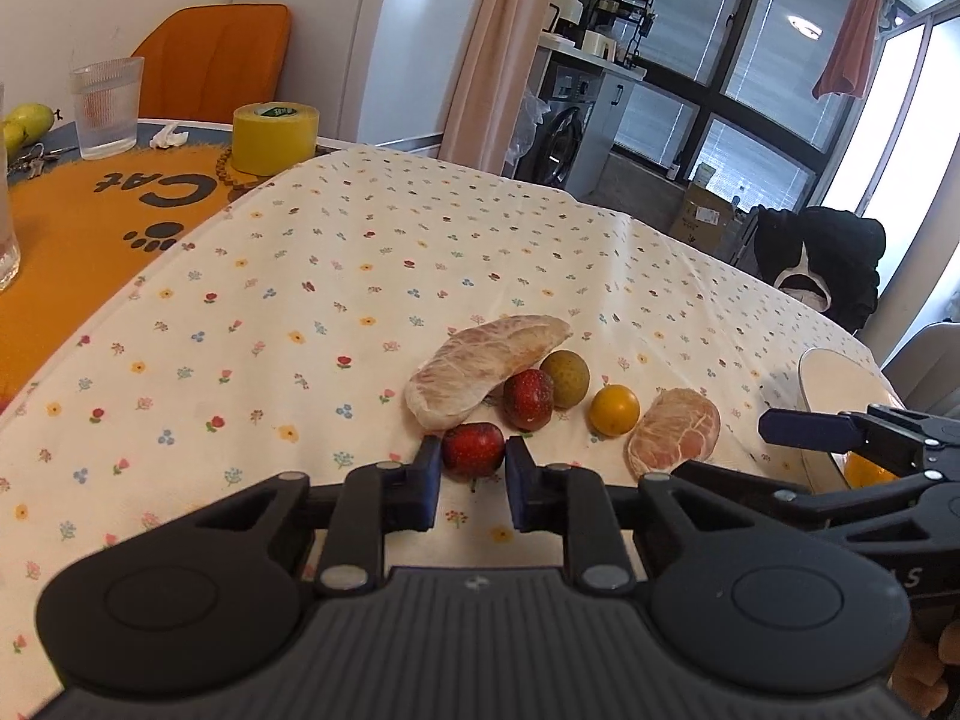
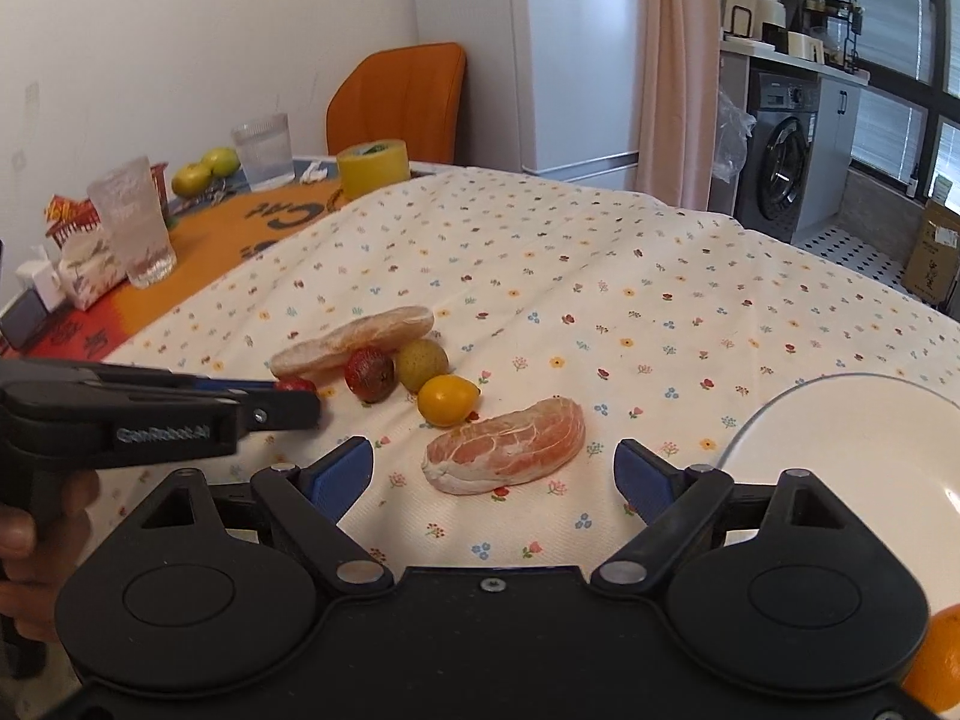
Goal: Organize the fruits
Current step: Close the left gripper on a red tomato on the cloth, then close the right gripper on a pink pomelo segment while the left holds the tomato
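Left gripper (image 1: 474, 468): its blue pads sit close on either side of a small red fruit (image 1: 473, 449), narrow and apparently touching it, though real pressure cannot be confirmed from this angle. The fruit rests on the flowered tablecloth (image 1: 360, 252).
Left gripper from the right wrist view: it (image 2: 297, 399) comes in from the left, held by a hand (image 2: 36, 534), with the small red fruit (image 2: 297, 385) peeking above its tip.
Right gripper (image 2: 493, 471): wide, with nothing between the blue fingers (image 2: 339, 471).
Short peeled citrus piece (image 2: 507, 444): lies straight ahead of the right gripper, between the lines of its two fingers but beyond their tips, touching neither.
Yellow fruit (image 2: 447, 399): just past that piece, slightly left.
Second red fruit (image 1: 528, 399): just ahead of the left gripper, slightly right, touching the green-brown fruit (image 1: 565, 378) behind it.
Long peeled citrus piece (image 1: 486, 375): ahead of the left gripper, leaning against the second red fruit.
White plate (image 2: 852, 456): to the right of the right gripper's right finger, near the table edge.
Orange (image 2: 939, 657): low at the right of the right gripper's body, only partly seen.
Far left of both grippers: a roll of yellow tape (image 1: 274, 138), a ribbed glass (image 1: 108, 108) and an orange mat (image 1: 90, 210).
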`<state>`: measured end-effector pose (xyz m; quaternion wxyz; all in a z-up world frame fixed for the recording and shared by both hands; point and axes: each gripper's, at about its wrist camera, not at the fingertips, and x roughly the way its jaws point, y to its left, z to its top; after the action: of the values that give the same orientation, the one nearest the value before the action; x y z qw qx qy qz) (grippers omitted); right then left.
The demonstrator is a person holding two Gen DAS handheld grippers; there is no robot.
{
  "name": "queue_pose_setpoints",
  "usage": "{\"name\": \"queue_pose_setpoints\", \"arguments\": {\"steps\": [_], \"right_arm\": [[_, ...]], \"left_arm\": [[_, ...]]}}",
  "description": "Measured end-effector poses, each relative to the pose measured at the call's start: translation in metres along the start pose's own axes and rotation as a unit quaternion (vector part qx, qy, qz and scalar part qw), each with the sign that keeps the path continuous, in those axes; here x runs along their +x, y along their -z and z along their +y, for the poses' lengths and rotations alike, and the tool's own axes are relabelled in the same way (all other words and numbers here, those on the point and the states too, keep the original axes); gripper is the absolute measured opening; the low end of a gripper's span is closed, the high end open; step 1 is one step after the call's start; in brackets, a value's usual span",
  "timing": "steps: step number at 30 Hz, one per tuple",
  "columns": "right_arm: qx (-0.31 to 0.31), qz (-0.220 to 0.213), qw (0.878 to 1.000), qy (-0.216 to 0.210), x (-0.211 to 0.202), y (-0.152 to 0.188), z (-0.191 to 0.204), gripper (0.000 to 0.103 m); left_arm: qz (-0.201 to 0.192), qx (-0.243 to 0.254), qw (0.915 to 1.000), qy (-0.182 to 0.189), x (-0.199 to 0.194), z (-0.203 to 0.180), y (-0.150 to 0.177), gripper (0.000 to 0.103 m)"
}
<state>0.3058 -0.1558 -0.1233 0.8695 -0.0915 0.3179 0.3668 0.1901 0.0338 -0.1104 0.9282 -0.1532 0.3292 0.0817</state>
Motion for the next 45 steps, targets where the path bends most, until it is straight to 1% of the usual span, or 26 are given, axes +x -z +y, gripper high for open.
{"name": "queue_pose_setpoints", "arguments": {"steps": [6,11,14,18,24,27,28,29,31,35,38,45], "right_arm": [[-0.016,0.010,1.000,-0.009,0.010,-0.002,0.003,0.086],[-0.029,0.016,0.999,0.003,0.021,-0.003,0.005,0.086],[-0.031,0.020,0.999,0.002,0.028,-0.003,0.003,0.086],[-0.051,0.020,0.998,0.016,0.035,-0.003,0.004,0.085],[-0.051,0.016,0.998,0.017,0.041,-0.007,-0.001,0.085],[-0.052,0.018,0.998,0.018,0.041,-0.007,-0.001,0.082],[-0.054,0.017,0.998,0.019,0.039,-0.007,0.000,0.079],[-0.061,0.015,0.998,0.019,0.038,-0.007,0.001,0.065],[-0.056,0.020,0.998,0.012,0.035,-0.008,0.002,0.064],[-0.053,0.021,0.998,0.015,0.031,-0.007,0.005,0.063],[-0.042,0.017,0.999,0.009,0.026,-0.006,0.005,0.063],[-0.043,0.001,0.999,0.007,0.009,-0.006,0.011,0.063]], "left_arm": [[-0.003,-0.010,0.9999,-0.003,-0.008,0.006,0.000,0.021],[-0.012,-0.012,0.9998,-0.010,-0.017,0.011,0.000,0.021],[-0.013,-0.017,0.9997,-0.015,-0.021,0.016,0.001,0.021],[-0.014,-0.022,0.9995,-0.018,-0.024,0.021,0.003,0.021],[-0.016,-0.029,0.9992,-0.022,-0.026,0.027,0.005,0.021],[-0.016,-0.031,0.9992,-0.021,-0.027,0.029,0.006,0.021],[-0.016,-0.032,0.9991,-0.021,-0.027,0.029,0.006,0.021],[-0.017,-0.033,0.9991,-0.020,-0.027,0.029,0.006,0.021],[-0.017,-0.033,0.9991,-0.018,-0.028,0.029,0.006,0.021],[-0.021,-0.030,0.9992,-0.013,-0.032,0.027,0.008,0.021],[-0.023,-0.031,0.9992,-0.013,-0.036,0.027,0.008,0.021],[-0.032,-0.029,0.9990,-0.011,-0.044,0.023,0.008,0.021]]}}
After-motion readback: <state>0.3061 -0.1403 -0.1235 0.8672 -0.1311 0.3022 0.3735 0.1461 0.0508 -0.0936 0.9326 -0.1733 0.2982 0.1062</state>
